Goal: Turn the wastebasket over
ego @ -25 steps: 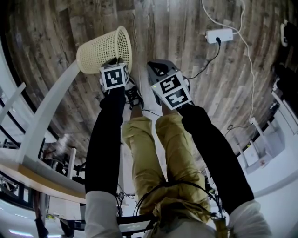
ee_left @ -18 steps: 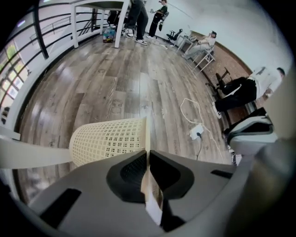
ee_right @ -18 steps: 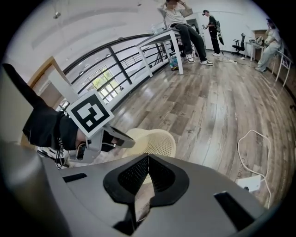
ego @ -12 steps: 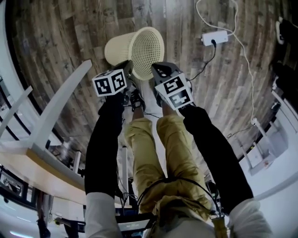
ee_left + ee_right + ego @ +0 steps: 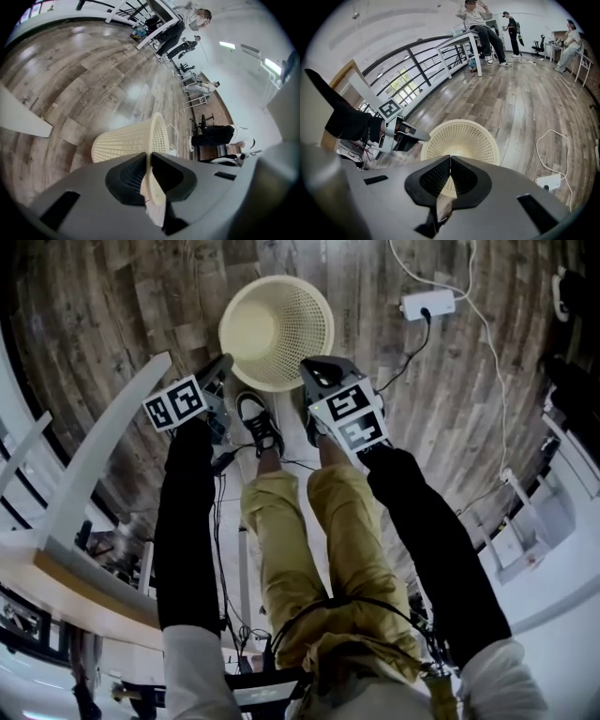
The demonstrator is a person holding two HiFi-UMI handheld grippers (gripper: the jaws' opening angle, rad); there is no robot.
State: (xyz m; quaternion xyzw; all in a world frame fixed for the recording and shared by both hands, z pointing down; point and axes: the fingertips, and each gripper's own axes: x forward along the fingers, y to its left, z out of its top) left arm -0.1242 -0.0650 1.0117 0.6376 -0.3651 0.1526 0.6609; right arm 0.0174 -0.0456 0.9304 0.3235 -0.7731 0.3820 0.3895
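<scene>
Slantwise, left tongs (image 5: 149,158) point down, just closed on wastebasket (image 5: 123,140) rim.

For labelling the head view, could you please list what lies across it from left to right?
White table leg, left gripper, wastebasket whose rim its jaws have just been closing on, right gripper, power strip.

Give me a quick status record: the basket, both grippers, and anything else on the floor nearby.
basket: cream plastic mesh wastebasket, mouth facing up, wooden plank floor beneath
left gripper: fingers have just been closing; shut on the wastebasket's rim, left side in head view
right gripper: fingers together, nothing between them, over the near rim
nearby: white power strip with cable, on the floor right of the wastebasket
</scene>
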